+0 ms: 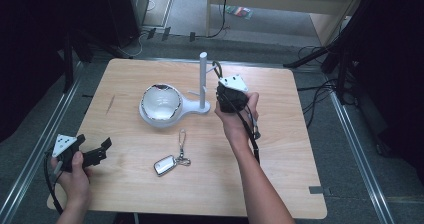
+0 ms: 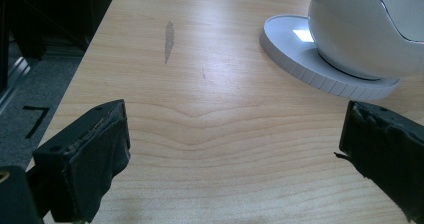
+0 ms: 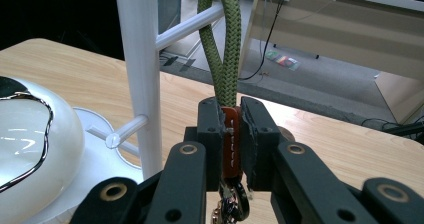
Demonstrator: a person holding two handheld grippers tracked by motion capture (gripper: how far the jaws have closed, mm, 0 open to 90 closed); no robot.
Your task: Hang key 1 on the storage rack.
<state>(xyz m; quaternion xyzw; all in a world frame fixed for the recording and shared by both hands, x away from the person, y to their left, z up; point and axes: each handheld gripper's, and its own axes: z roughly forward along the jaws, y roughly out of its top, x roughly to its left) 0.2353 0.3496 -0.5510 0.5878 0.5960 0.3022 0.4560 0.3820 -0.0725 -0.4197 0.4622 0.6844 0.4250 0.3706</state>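
The right gripper point(image 3: 231, 134) has its jaws clamped on the orange tag of a keychain point(image 3: 230, 144), its green rope loop point(image 3: 220, 44) up by the upper peg point(image 3: 187, 26) of the white stand point(image 1: 203, 81). Best move: lift the loop over the peg tip, then lower. The left gripper point(image 2: 235, 149) hovers over the bench point(image 2: 210, 99) with jaws wide and empty.

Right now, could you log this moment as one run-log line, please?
right gripper: shut on green loop keychain, at stand peg | left gripper: open
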